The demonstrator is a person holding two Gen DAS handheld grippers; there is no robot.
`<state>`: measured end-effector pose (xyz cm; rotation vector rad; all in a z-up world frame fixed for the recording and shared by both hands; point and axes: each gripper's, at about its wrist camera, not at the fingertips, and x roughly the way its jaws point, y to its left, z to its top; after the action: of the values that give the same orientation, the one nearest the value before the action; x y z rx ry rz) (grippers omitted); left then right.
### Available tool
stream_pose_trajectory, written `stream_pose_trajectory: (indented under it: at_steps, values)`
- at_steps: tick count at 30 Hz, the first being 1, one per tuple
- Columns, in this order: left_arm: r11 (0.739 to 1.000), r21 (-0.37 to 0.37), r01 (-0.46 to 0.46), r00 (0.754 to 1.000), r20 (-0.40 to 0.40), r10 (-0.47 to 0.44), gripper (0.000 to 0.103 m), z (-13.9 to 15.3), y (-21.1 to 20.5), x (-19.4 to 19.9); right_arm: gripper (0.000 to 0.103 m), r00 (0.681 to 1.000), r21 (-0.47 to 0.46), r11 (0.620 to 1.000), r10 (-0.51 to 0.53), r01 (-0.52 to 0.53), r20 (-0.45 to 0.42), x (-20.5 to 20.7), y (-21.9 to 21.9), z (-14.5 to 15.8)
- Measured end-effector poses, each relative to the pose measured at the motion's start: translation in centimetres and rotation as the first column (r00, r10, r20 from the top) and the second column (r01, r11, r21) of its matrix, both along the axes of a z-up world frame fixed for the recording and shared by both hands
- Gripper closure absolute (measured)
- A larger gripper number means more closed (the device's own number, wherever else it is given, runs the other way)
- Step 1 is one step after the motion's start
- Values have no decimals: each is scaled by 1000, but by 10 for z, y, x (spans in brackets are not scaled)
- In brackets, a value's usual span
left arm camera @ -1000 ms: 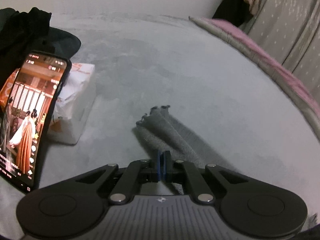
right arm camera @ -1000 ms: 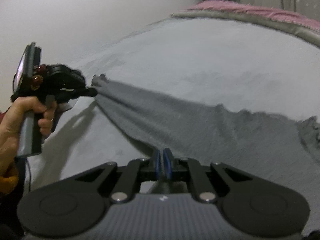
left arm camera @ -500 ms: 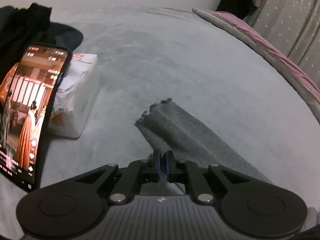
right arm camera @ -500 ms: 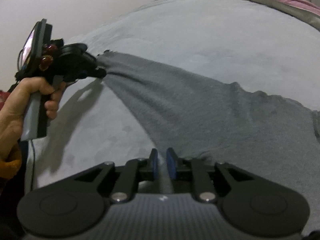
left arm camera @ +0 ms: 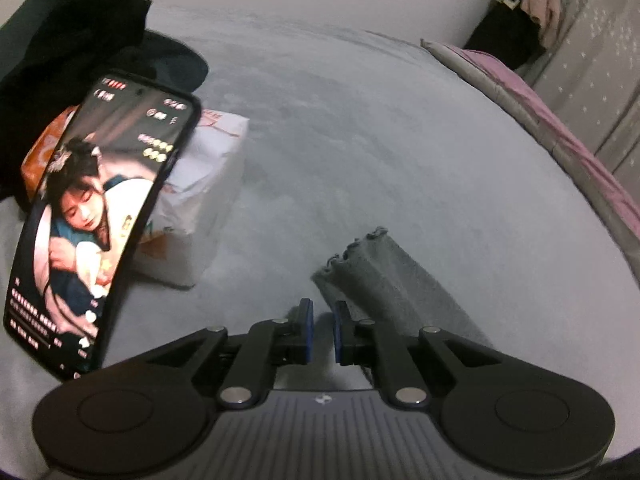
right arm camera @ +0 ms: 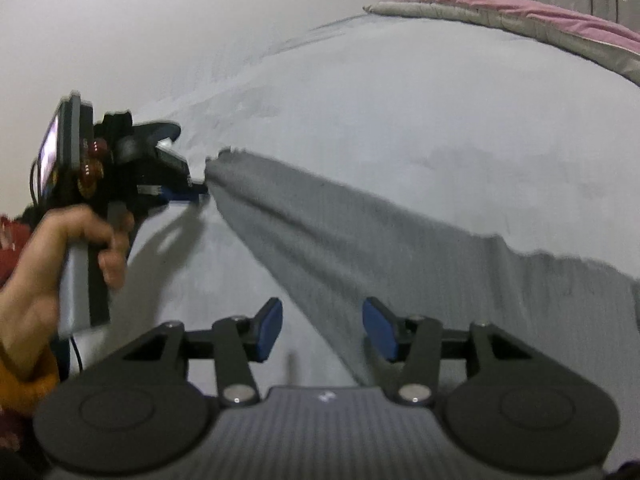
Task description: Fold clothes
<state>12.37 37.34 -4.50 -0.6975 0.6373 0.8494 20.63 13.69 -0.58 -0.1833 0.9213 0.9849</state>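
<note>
A dark grey knit garment (right arm camera: 360,248) lies spread flat on the pale grey bed. Its frayed cuff end (left arm camera: 360,252) shows in the left wrist view, just ahead and right of my left gripper (left arm camera: 321,330). The left gripper is slightly open with nothing between its blue pads. In the right wrist view the left gripper (right arm camera: 192,192) sits at the garment's far tip. My right gripper (right arm camera: 322,330) is wide open over the garment's near edge, holding nothing.
A phone (left arm camera: 96,216) playing video is mounted on the left gripper's left side. A white tissue pack (left arm camera: 200,196) and dark clothes (left arm camera: 72,64) lie at the left. A pink and grey quilt (right arm camera: 520,20) runs along the bed's far right edge.
Both grippers have opened and let go of the garment, the right one first and wider. The garment has settled flat on the bed.
</note>
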Motion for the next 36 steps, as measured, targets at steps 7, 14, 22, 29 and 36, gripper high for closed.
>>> stream_pose_trajectory:
  at_steps: [7,14,22,29,36]
  values:
    - [998,62,-6,1000,-20,8,94,-5,-8,4,47,1000,32,999,17,-17,2,28,54,-3]
    - [986,112,-123,991,69,116,101,-18,-22,-9,47,999,59,997,41,-41,2,55,113,-7]
    - [978,152,-143,987,89,131,101,-23,-26,-9,47,991,33,991,131,-132,12,67,184,-19]
    - [981,124,-148,983,123,133,101,-26,-23,-16,66,986,-60,987,151,-147,74,67,215,-38]
    - [980,118,-158,979,147,140,100,-27,-28,-19,96,974,-46,989,144,-138,177,59,215,-34]
